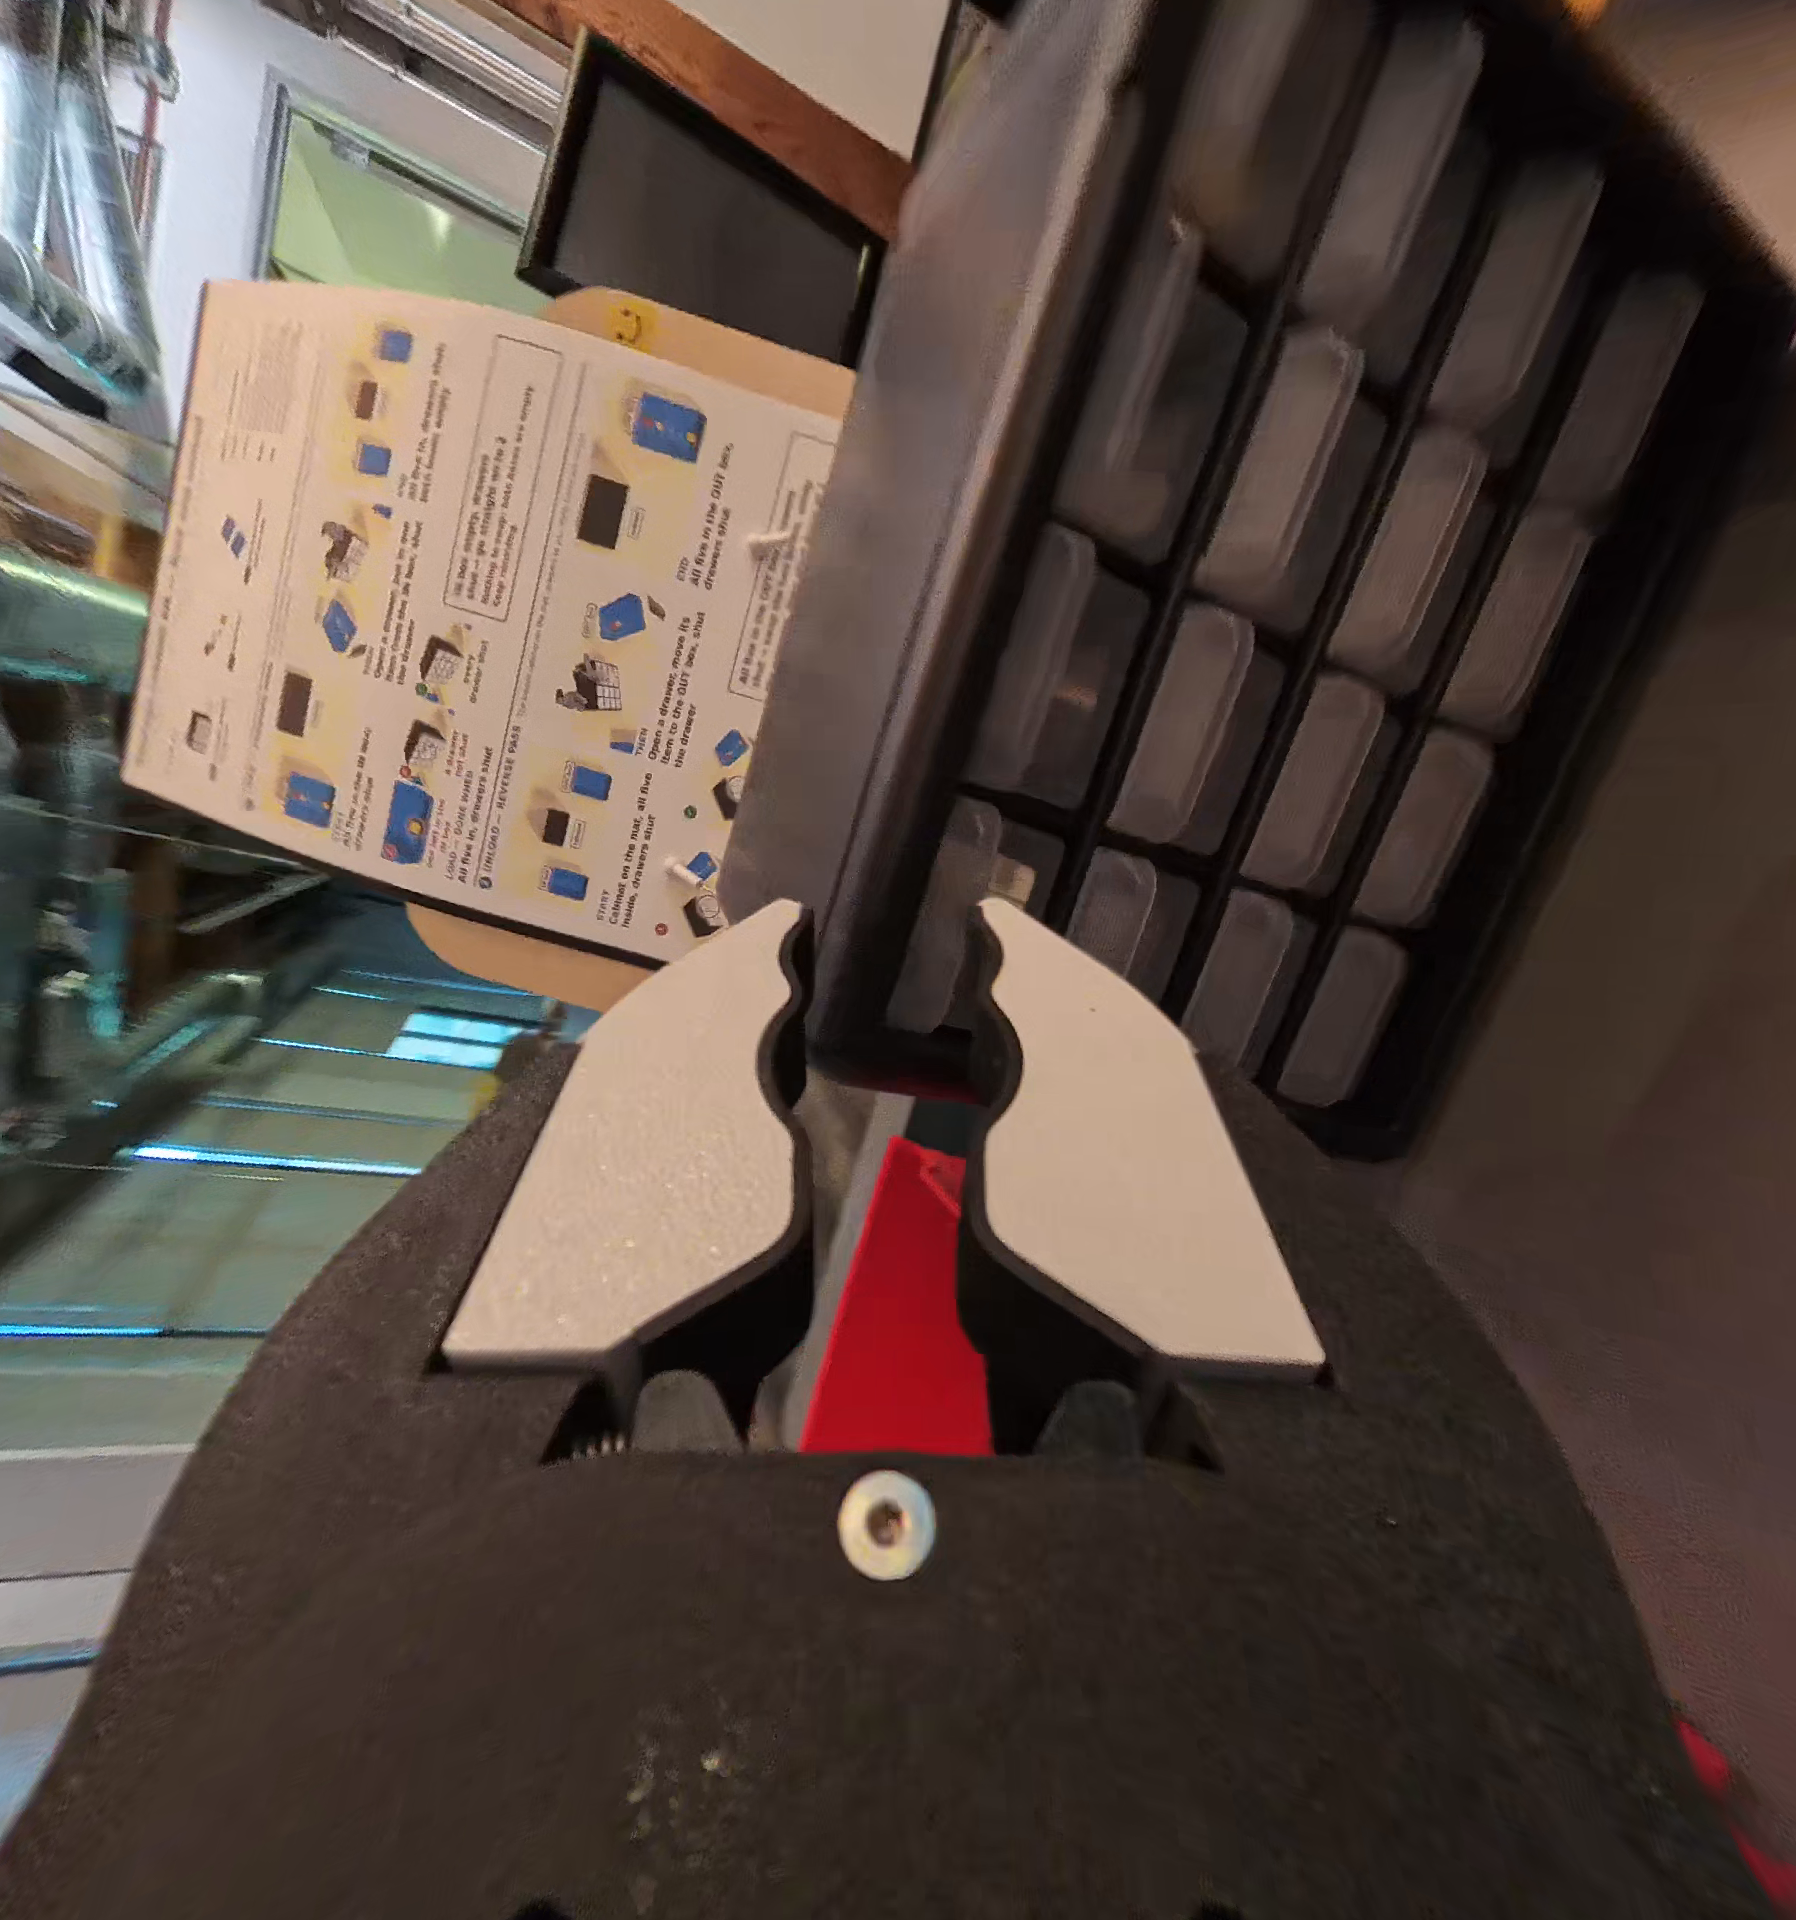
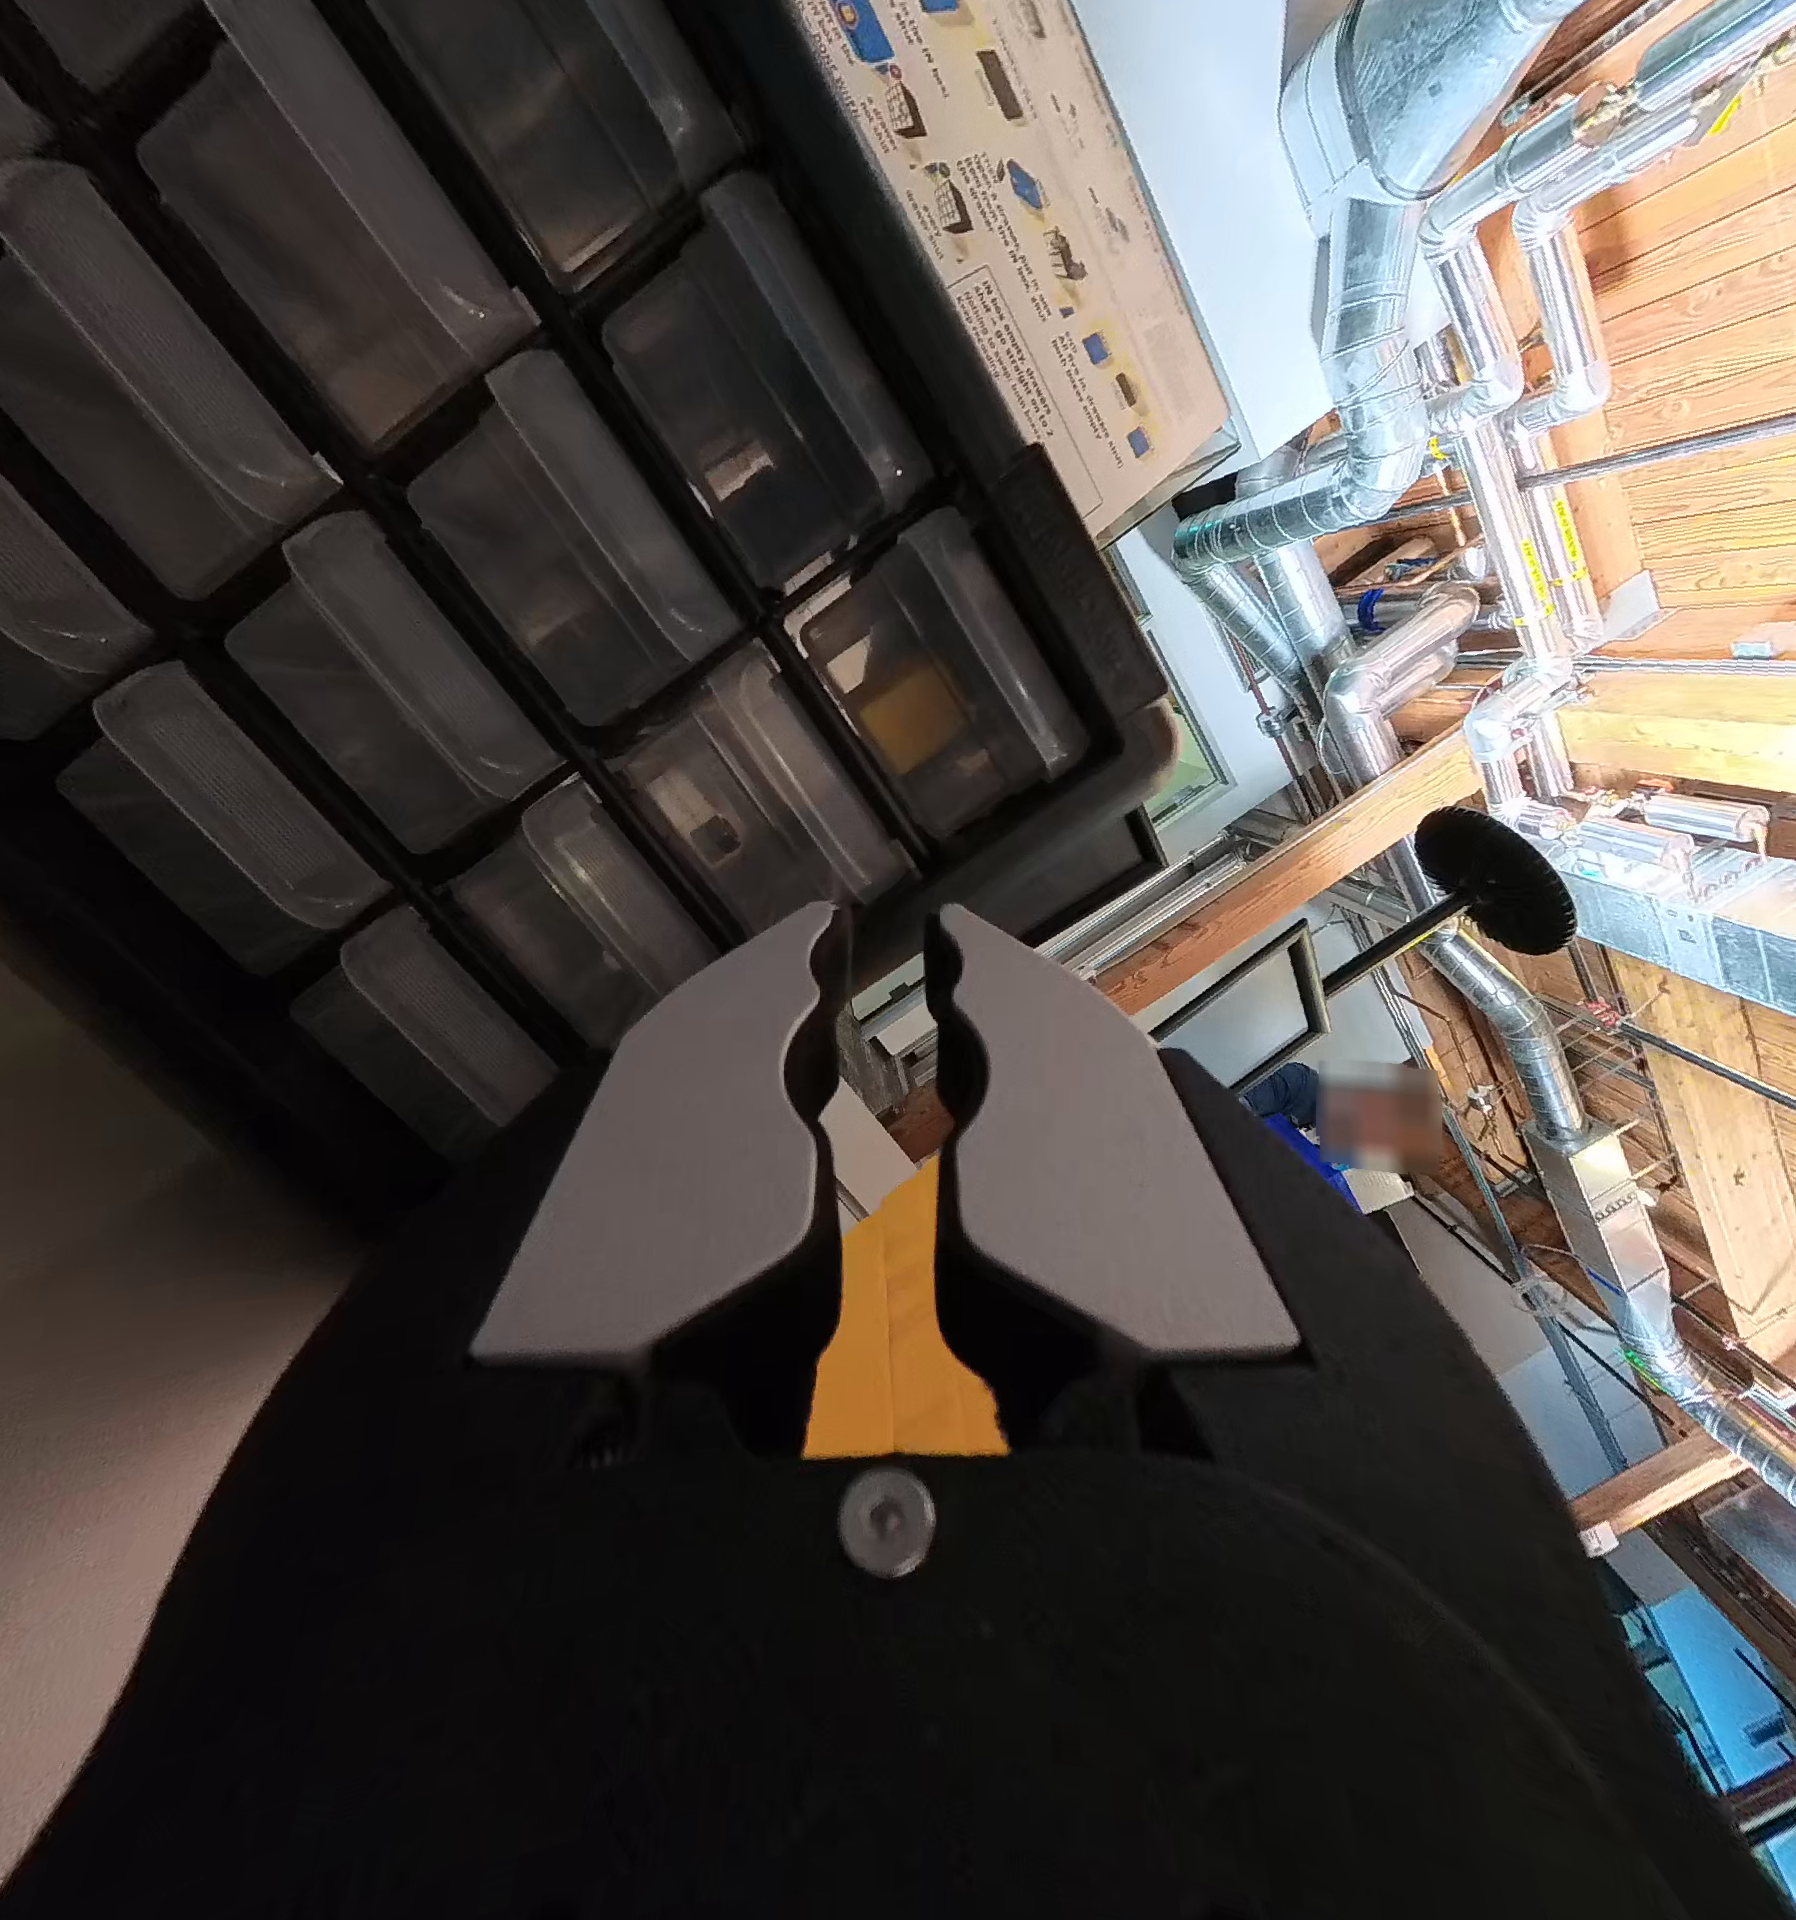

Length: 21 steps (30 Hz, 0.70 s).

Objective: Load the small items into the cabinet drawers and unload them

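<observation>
A black cabinet [image 1: 1299,582] with several rows of translucent grey drawers [image 1: 1278,468] fills the right of the left wrist view, all shut as far as I see. My left gripper [image 1: 894,925] is closed on the cabinet's black side edge [image 1: 873,790], one finger on each side. In the right wrist view the cabinet [image 2: 1060,582] fills the upper left. One corner drawer holds a yellow item [image 2: 915,717], and a neighbouring drawer holds a small dark item [image 2: 712,831]. My right gripper [image 2: 889,920] has a narrow gap, is empty, and sits just off the cabinet's corner.
An instruction poster [image 1: 458,571] stands behind the cabinet on brown cardboard; it also shows in the right wrist view [image 2: 1060,208]. A dark monitor [image 1: 707,208] is behind it. The cabinet stands on a grey surface [image 1: 1652,1143]. A person [image 2: 1289,1091] is far off. Across from one pair of fingers to the other is roughly 20 centimeters.
</observation>
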Each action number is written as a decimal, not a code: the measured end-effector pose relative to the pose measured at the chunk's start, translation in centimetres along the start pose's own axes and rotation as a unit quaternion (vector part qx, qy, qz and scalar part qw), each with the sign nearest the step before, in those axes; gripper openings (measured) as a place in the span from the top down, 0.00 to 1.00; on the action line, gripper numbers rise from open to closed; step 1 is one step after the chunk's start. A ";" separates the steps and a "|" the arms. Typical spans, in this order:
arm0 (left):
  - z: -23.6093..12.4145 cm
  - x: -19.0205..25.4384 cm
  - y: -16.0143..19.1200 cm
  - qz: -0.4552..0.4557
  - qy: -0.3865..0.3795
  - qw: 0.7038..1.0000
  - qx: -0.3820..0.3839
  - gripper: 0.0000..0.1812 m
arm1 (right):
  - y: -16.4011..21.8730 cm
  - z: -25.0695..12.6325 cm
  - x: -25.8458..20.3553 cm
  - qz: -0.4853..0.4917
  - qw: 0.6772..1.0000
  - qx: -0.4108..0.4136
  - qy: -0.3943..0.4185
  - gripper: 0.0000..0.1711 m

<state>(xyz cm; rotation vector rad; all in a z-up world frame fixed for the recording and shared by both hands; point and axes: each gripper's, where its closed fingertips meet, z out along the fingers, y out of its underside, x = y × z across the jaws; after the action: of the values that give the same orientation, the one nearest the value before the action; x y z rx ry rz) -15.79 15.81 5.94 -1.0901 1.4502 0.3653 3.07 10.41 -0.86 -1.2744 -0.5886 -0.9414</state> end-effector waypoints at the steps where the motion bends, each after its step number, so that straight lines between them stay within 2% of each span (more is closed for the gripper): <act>1: 0.6 0.4 0.5 0.019 -0.007 1.000 -0.010 0.85 | 0.0 0.0 0.0 0.000 1.000 -0.001 0.000 0.92; 5: 2.0 0.5 2.2 0.087 -0.055 0.994 -0.048 0.86 | 0.5 0.1 0.0 0.001 1.000 -0.009 -0.001 0.92; 15: 2.0 0.7 1.3 0.134 -0.102 0.986 -0.005 0.90 | 0.6 0.0 0.4 0.019 1.000 -0.009 0.001 0.92; 21: 2.7 1.6 1.4 0.158 -0.110 0.981 -0.009 0.92 | 0.3 -0.1 0.6 0.023 1.000 -0.006 0.003 0.92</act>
<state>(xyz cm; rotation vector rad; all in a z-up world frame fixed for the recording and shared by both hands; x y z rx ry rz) -14.96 17.99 3.35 -0.8049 1.4226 0.7033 3.67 10.17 -0.53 -1.2895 -0.5473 -0.9109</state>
